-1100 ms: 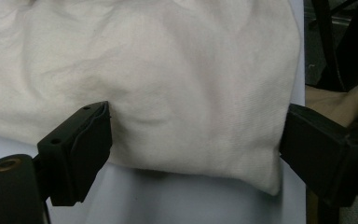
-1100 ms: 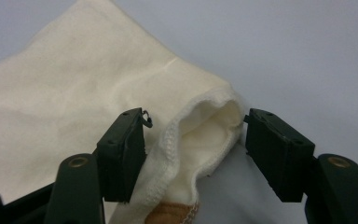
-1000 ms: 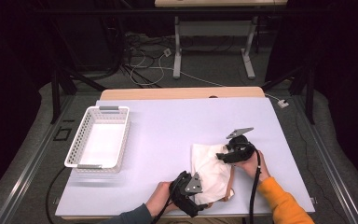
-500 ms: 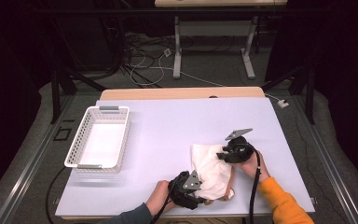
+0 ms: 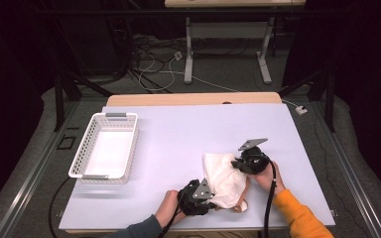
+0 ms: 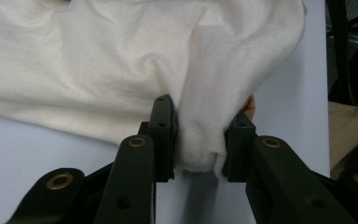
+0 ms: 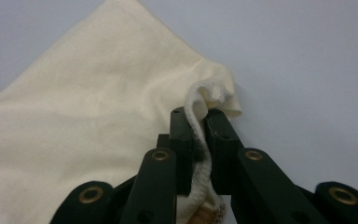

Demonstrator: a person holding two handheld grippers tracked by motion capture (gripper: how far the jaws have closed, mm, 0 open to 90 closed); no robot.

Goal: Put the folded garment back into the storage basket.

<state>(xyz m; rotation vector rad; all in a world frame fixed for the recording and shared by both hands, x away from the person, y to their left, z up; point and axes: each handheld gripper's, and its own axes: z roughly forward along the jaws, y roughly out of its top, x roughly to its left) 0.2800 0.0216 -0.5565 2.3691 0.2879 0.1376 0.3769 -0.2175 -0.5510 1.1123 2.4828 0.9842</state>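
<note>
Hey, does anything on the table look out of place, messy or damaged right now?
Nothing damaged or spilled. The cream cloth lies bunched and creased, because the left gripper and right gripper have just closed on its edges. The white basket sits slightly askew to the table edge.

The table (image 5: 178,134) lies bare across the middle and upper right of the high view, leaving wide room to pass. At the left, the white basket (image 5: 105,145) stands as the one raised obstacle. At the lower centre, the cream cloth (image 5: 225,178) covers the surface between the left gripper (image 5: 206,201) and right gripper (image 5: 238,163).
</note>
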